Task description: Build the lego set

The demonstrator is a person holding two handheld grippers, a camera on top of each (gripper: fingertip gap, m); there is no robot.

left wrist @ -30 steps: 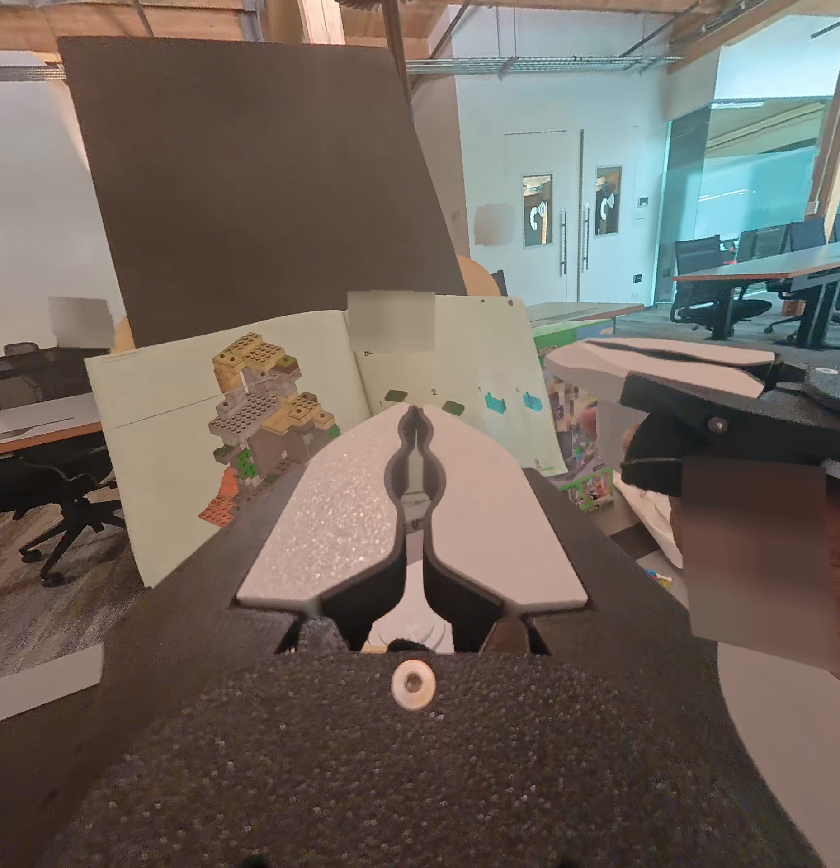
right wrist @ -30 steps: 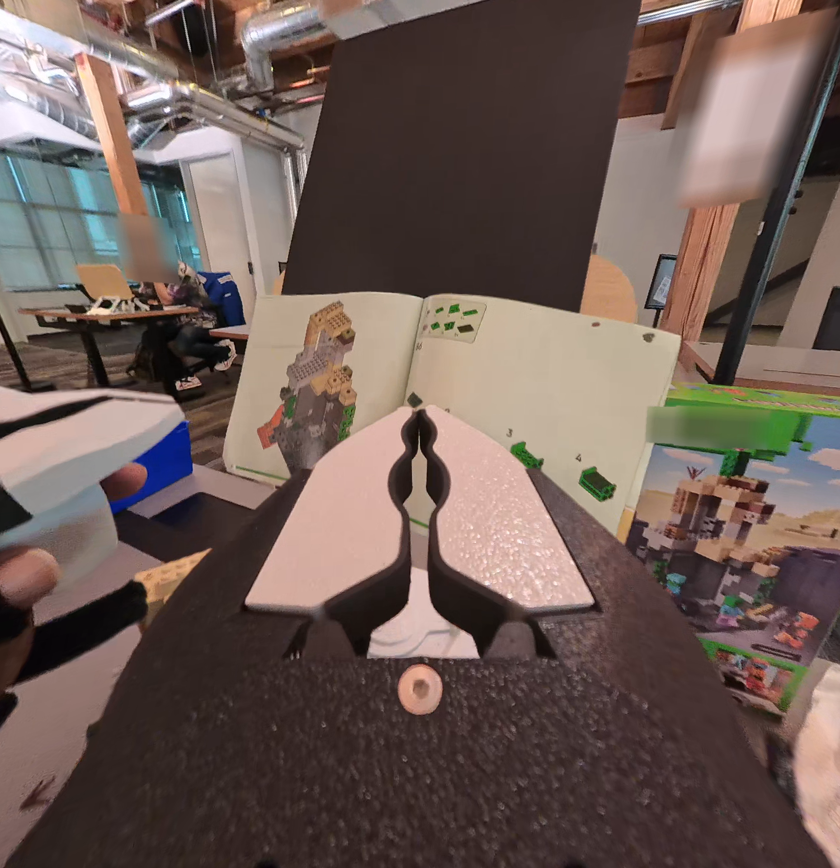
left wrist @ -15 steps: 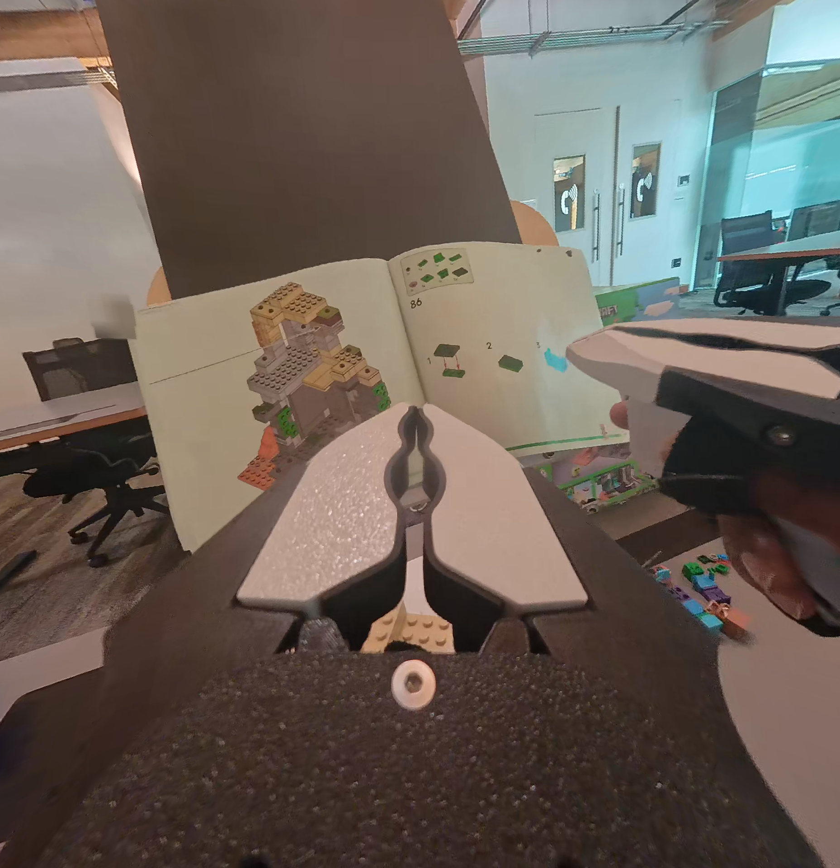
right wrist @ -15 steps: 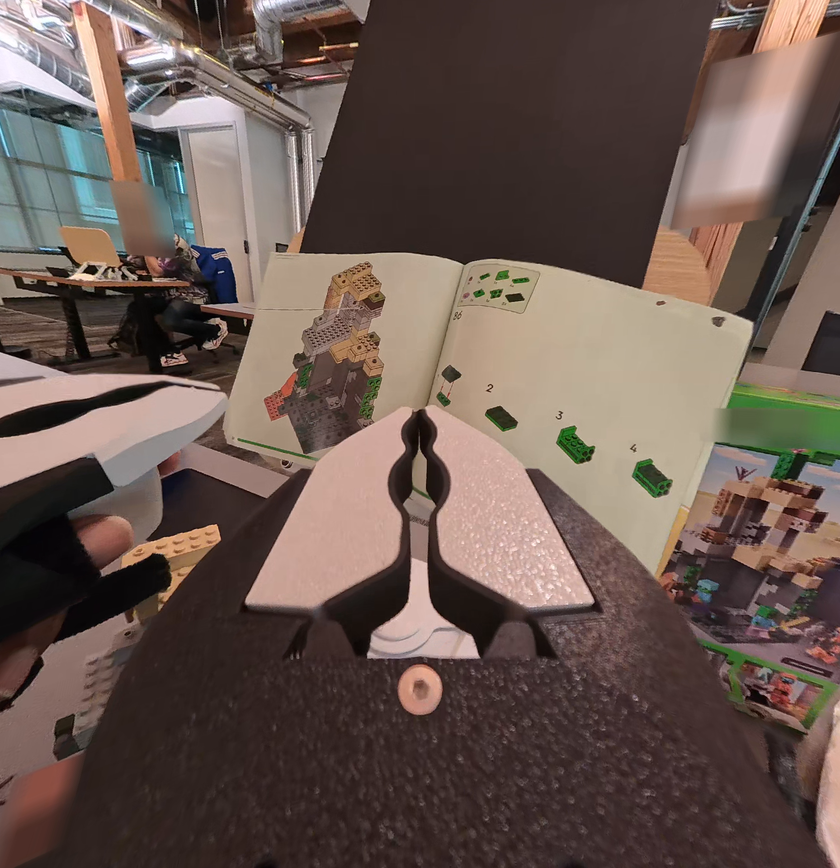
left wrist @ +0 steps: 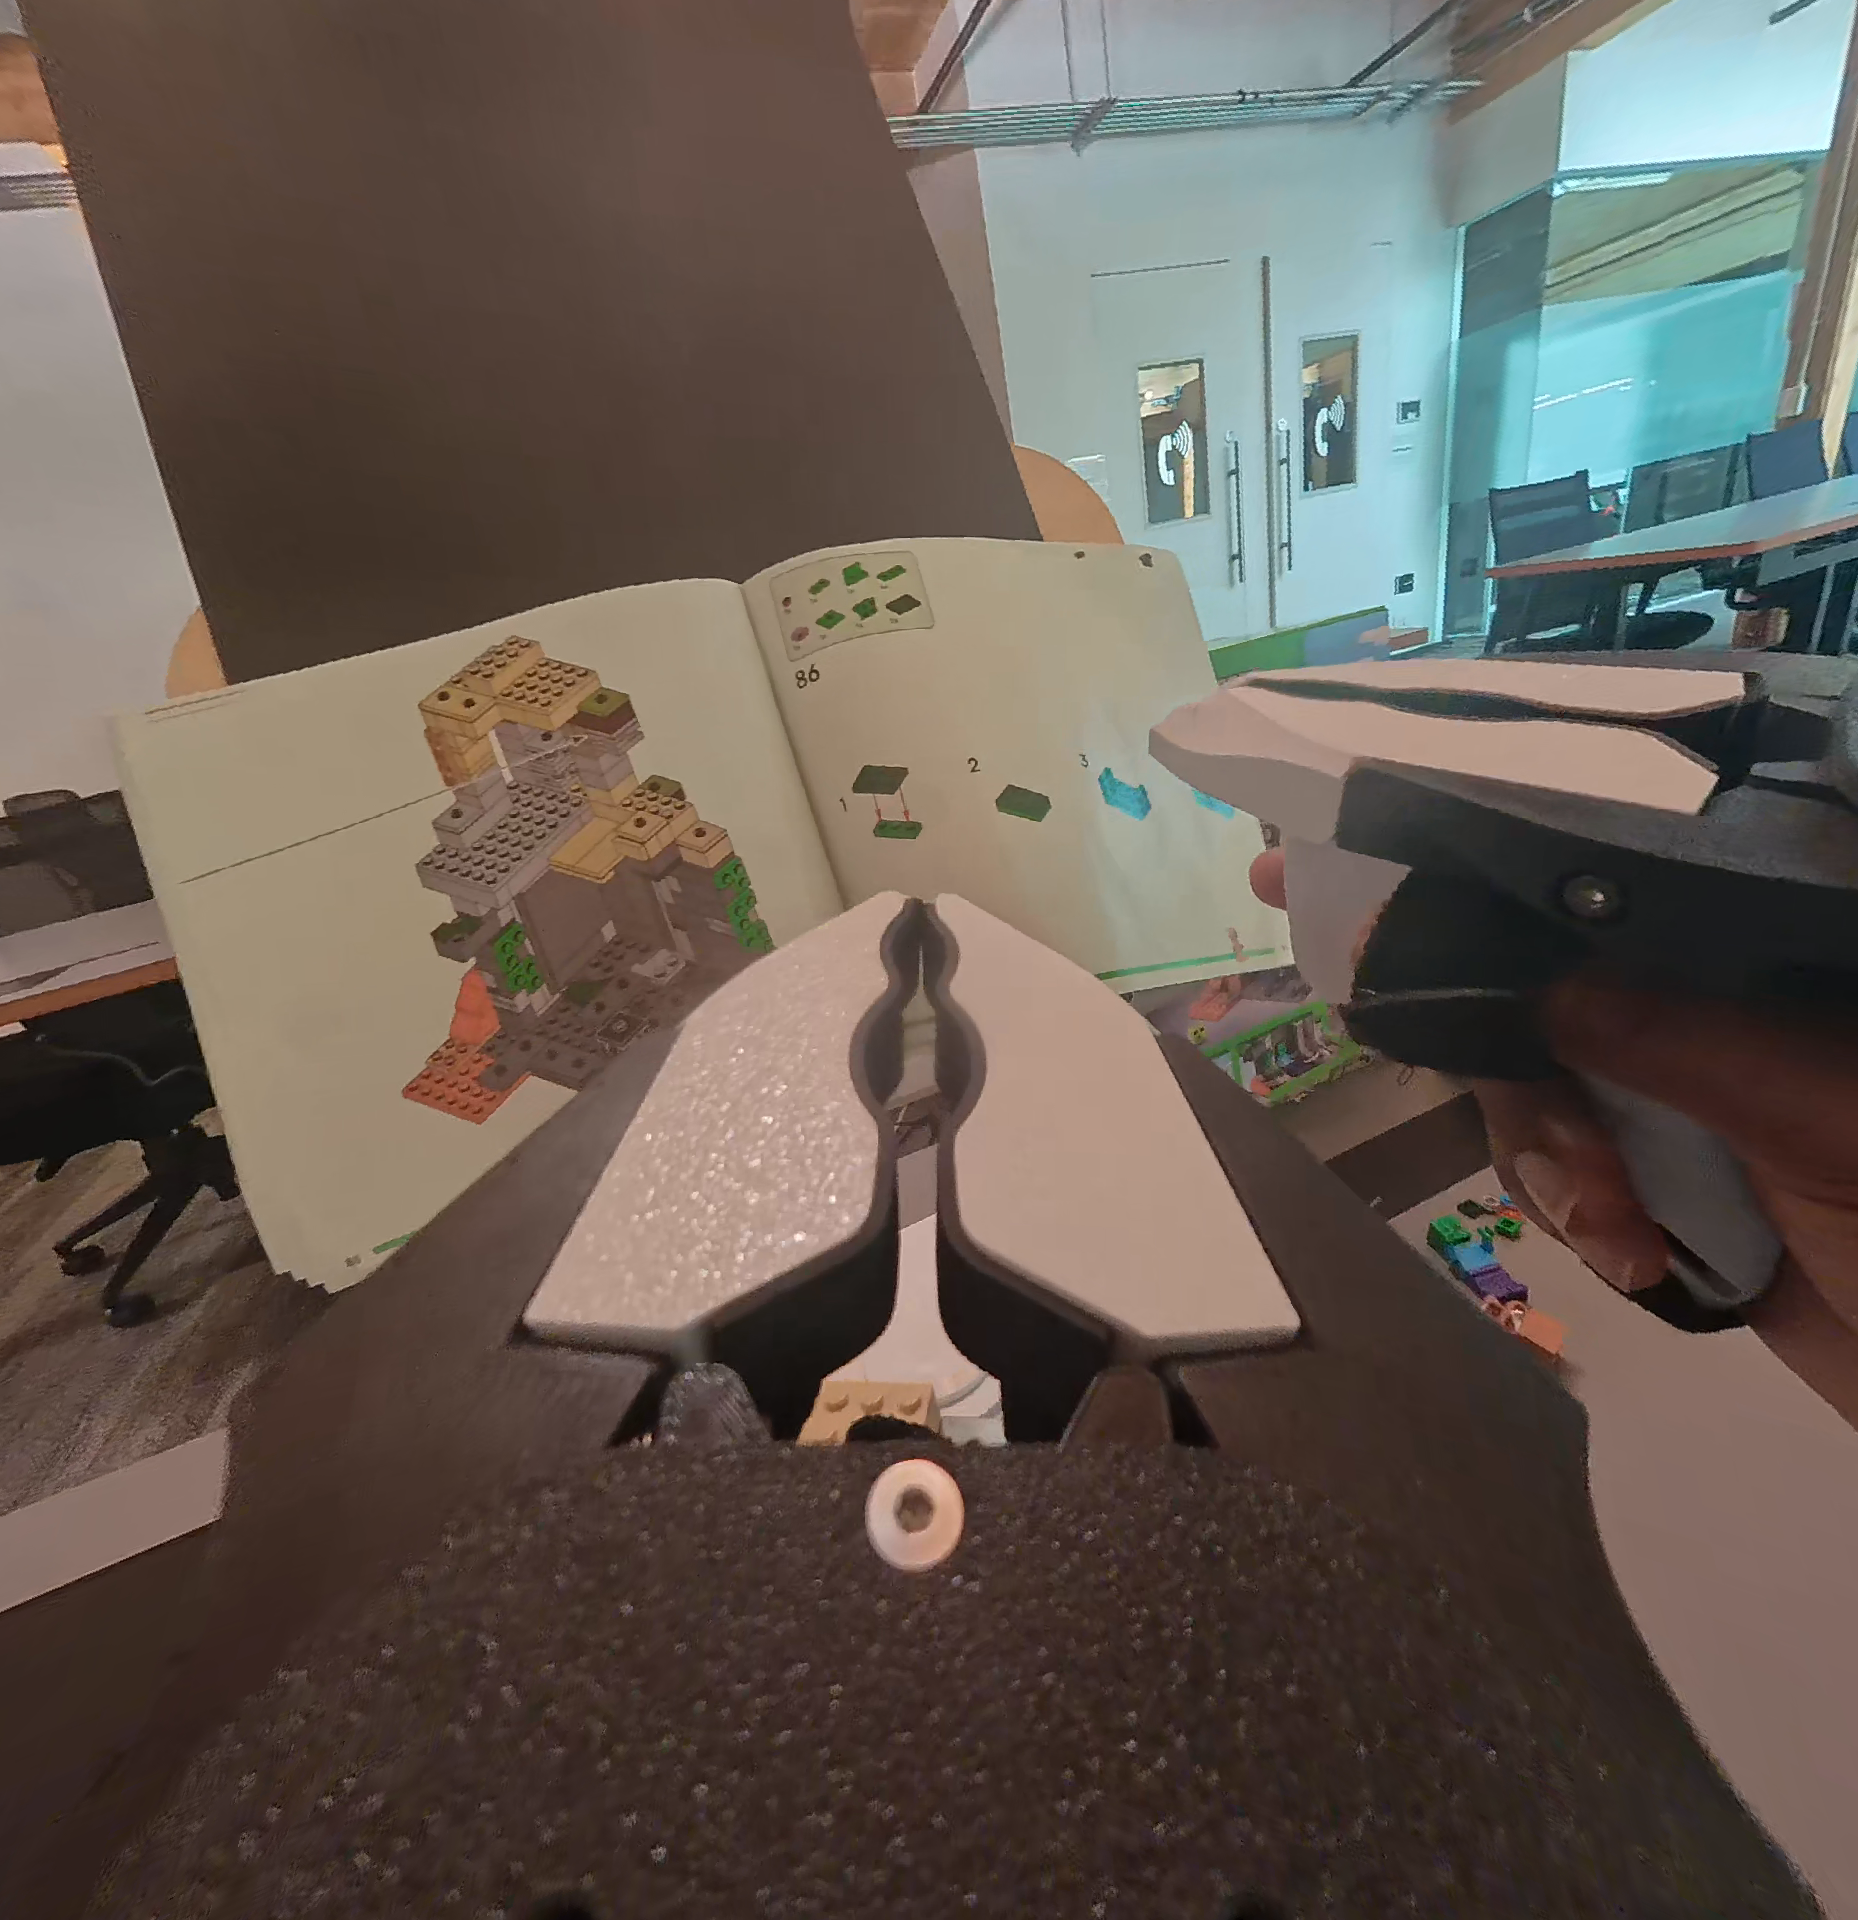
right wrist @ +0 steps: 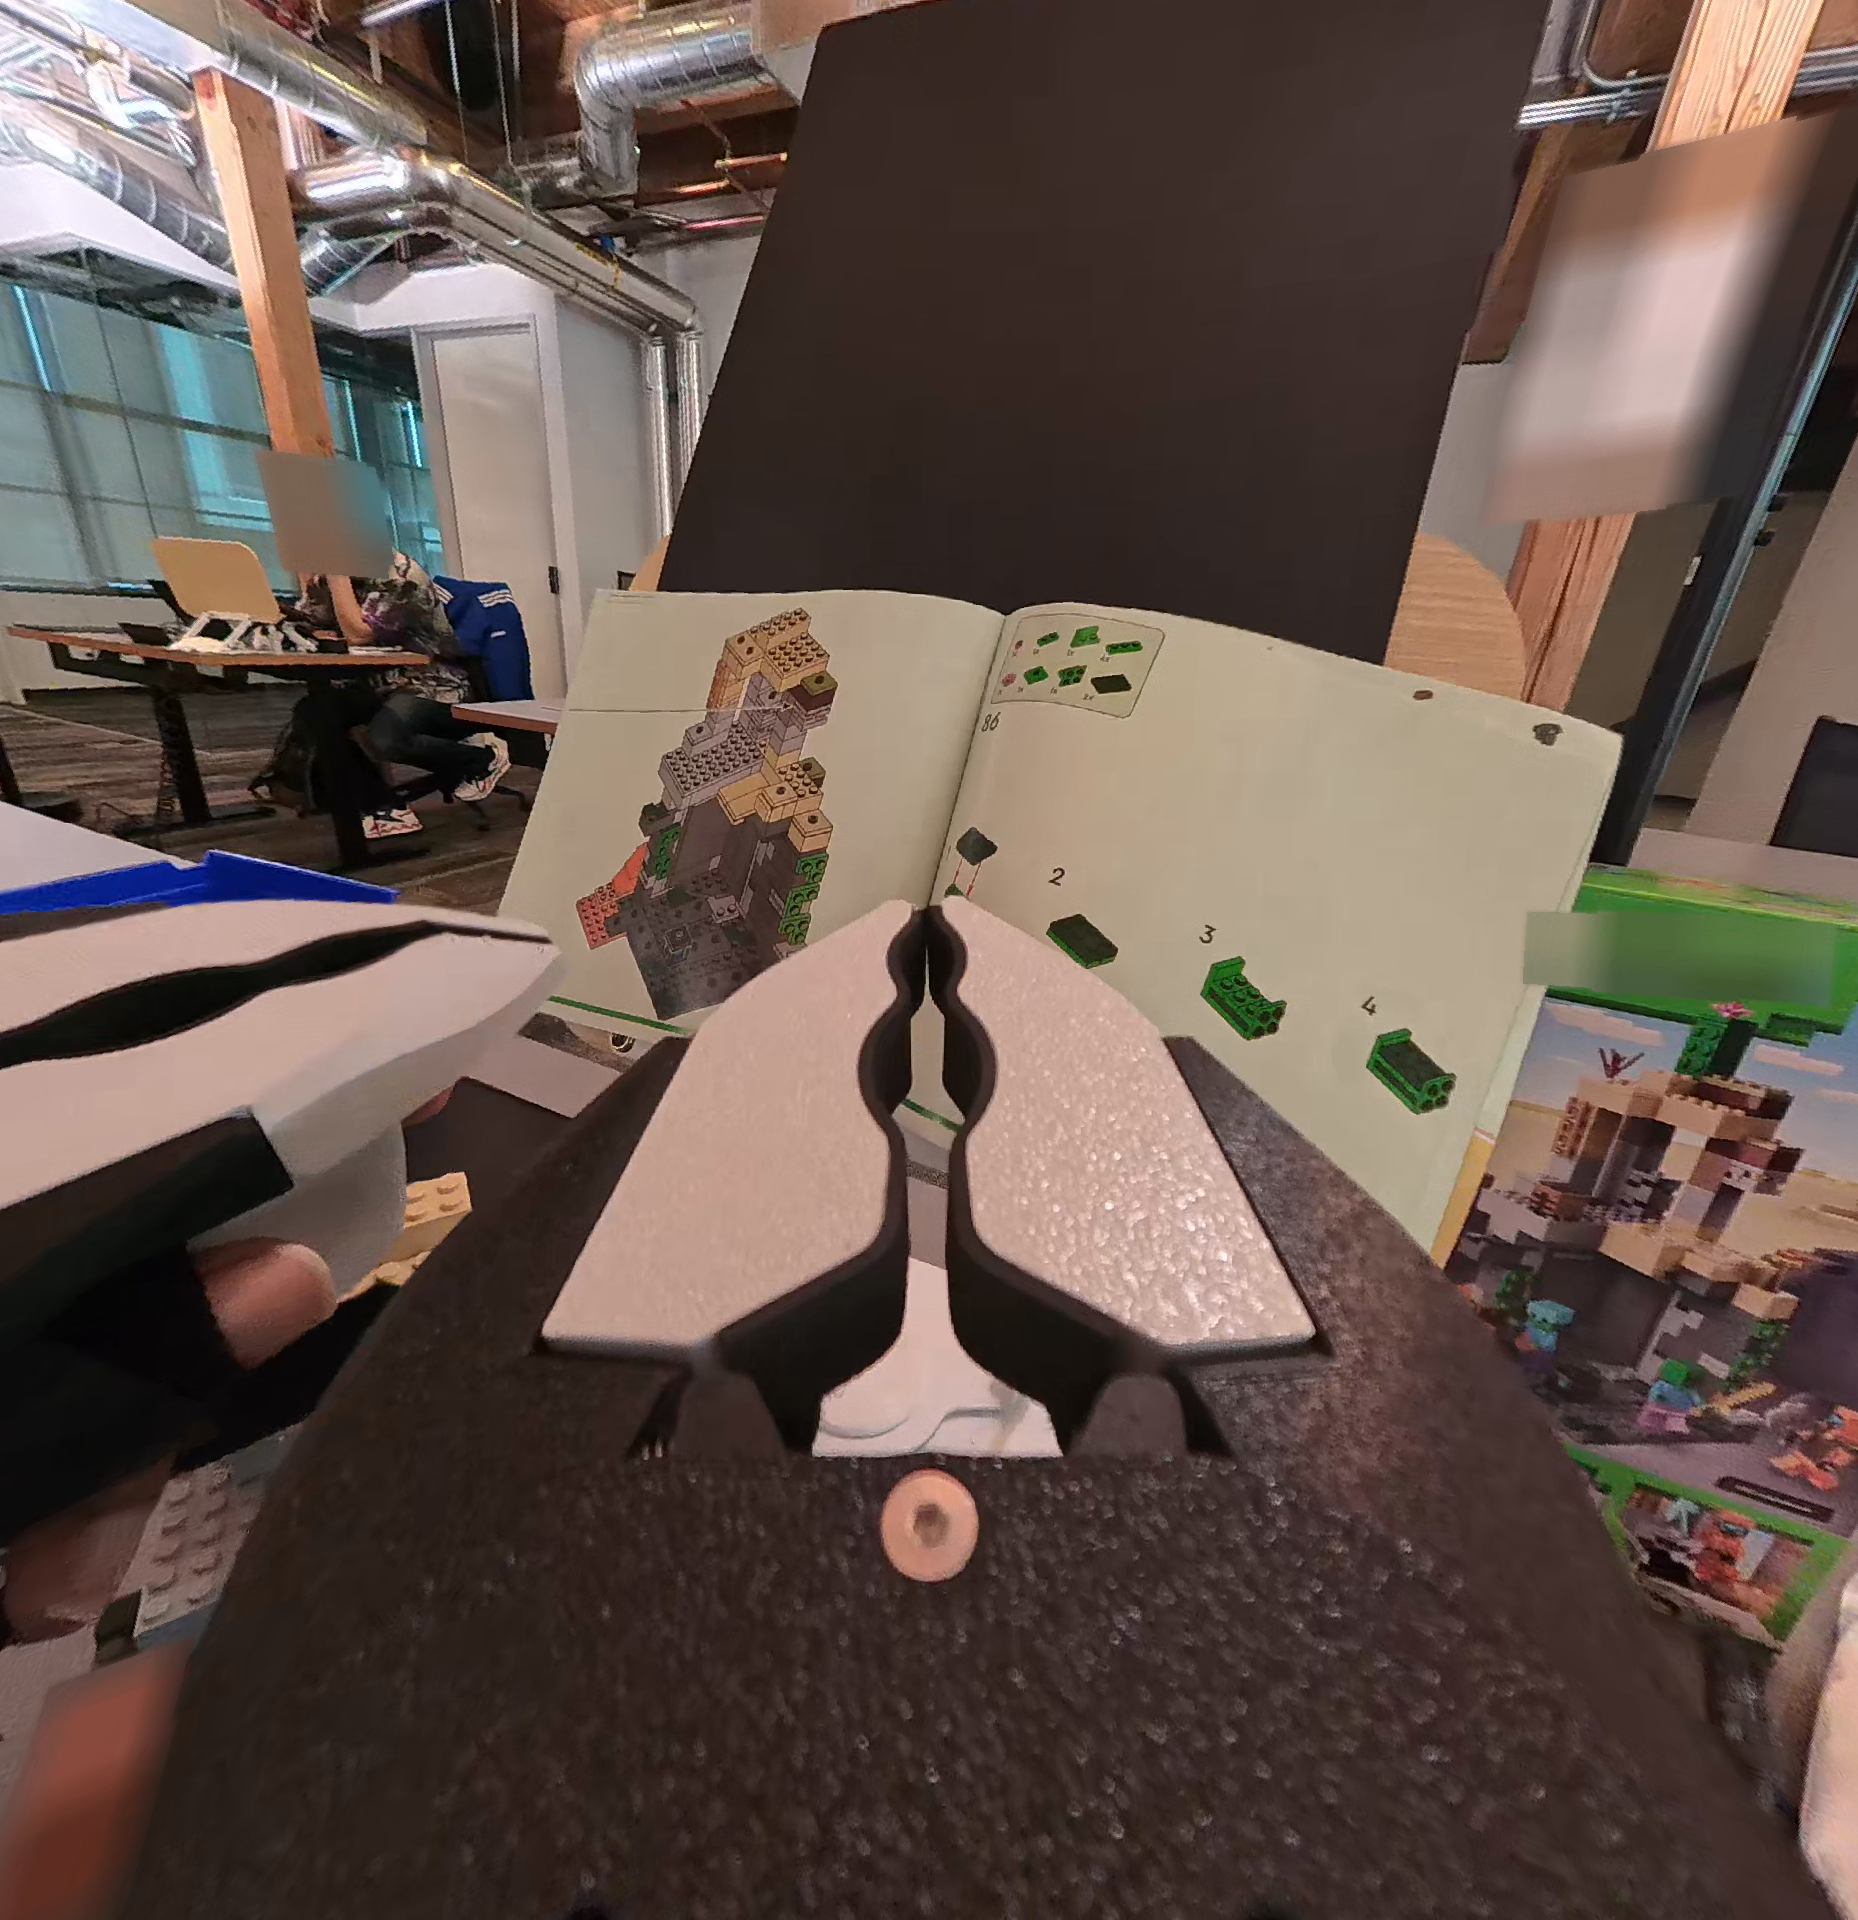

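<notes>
An open instruction booklet (left wrist: 634, 894) was propped upright at the back of the counter (left wrist: 1714, 1538), against a dark board (left wrist: 509, 312). A tan lego piece (left wrist: 871, 1405) was glimpsed low behind the left gripper (left wrist: 917, 914), on the counter, and tan and grey lego plates (right wrist: 426, 1210) were partly seen under the left gripper (right wrist: 530, 940) in the right wrist view. A small heap of loose coloured bricks (left wrist: 1476, 1252) lay on the counter to the right, below the right gripper (left wrist: 1174, 743). The lego box (right wrist: 1673, 1247) was stood just right of the booklet. The right gripper (right wrist: 927, 914) was pointed at the booklet. Both pairs of fingers were seen pressed together at their tips, with nothing held between them.
</notes>
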